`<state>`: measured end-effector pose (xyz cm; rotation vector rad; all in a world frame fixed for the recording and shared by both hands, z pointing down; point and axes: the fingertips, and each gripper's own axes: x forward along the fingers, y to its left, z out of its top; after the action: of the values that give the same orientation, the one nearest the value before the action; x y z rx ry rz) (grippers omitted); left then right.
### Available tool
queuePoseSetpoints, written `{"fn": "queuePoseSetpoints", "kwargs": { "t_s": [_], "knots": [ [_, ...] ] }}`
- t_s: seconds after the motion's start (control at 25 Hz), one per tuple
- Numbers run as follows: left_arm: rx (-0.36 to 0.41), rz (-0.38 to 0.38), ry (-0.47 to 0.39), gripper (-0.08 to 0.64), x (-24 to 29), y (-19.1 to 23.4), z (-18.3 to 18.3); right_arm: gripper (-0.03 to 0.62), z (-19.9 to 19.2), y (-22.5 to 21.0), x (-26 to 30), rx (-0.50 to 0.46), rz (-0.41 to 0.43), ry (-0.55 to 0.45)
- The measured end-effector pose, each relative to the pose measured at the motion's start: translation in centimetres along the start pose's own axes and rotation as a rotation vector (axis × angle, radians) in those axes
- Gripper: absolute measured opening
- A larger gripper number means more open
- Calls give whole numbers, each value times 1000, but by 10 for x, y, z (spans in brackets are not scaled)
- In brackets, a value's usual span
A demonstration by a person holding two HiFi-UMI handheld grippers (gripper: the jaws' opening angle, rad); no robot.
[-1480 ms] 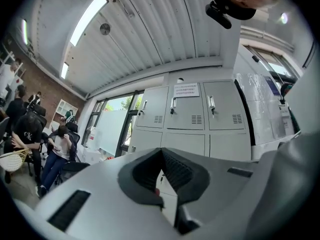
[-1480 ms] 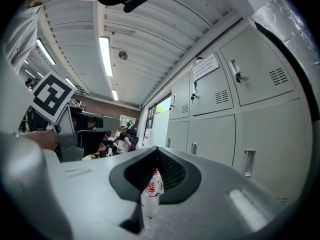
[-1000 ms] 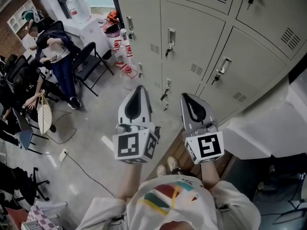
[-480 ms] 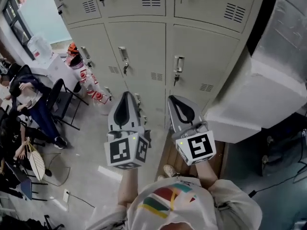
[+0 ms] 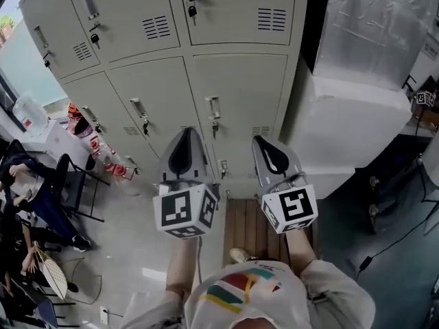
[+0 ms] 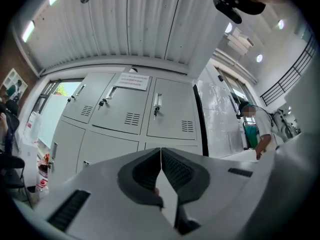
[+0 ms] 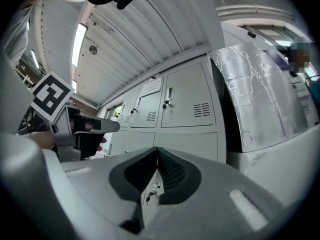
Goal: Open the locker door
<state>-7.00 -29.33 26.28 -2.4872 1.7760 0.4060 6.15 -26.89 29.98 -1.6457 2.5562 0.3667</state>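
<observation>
Left tongs [image 5: 186,134] and right tongs [image 5: 266,142] are closed on nothing; the locker door [image 5: 243,81], judged rigid and light, is best gripped at its latch handle [image 5: 213,107]

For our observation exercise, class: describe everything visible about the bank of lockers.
The bank of lockers is pale grey metal, stacked in rows of doors, all shut. Each door has a louvred vent and an upright handle with a key below. A paper notice sits on one upper door. A foil-wrapped block stands to its right.
</observation>
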Motion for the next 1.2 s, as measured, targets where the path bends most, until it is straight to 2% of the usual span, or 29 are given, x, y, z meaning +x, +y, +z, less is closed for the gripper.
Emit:
{"fn": "queuePoseSetpoints", "kwargs": {
  "t_s": [0.2,0.4,0.56,0.72,0.84,1.0,1.2],
  "knots": [
    [39,-30,-19,17,12,-13,9,5,6,-21,2,-29,-24,-16],
    [68,-34,-36,17,21,-12,17,6,27,-26,19,-81,25,-29],
    [78,-54,-71,17,33,-8,38,20,79,-29,56,-112,111,-98],
    [94,-52,-121,18,44,-6,62,112,150,-36,101,-141,160,-208],
    [101,-67,-127,19,50,-4,71,179,196,-36,136,-126,183,-270],
    [78,-79,-119,54,62,0,75,206,234,-36,187,-63,197,-276],
    [86,-51,-121,64,71,10,78,206,254,-42,240,-14,176,-241]
  ]
}}
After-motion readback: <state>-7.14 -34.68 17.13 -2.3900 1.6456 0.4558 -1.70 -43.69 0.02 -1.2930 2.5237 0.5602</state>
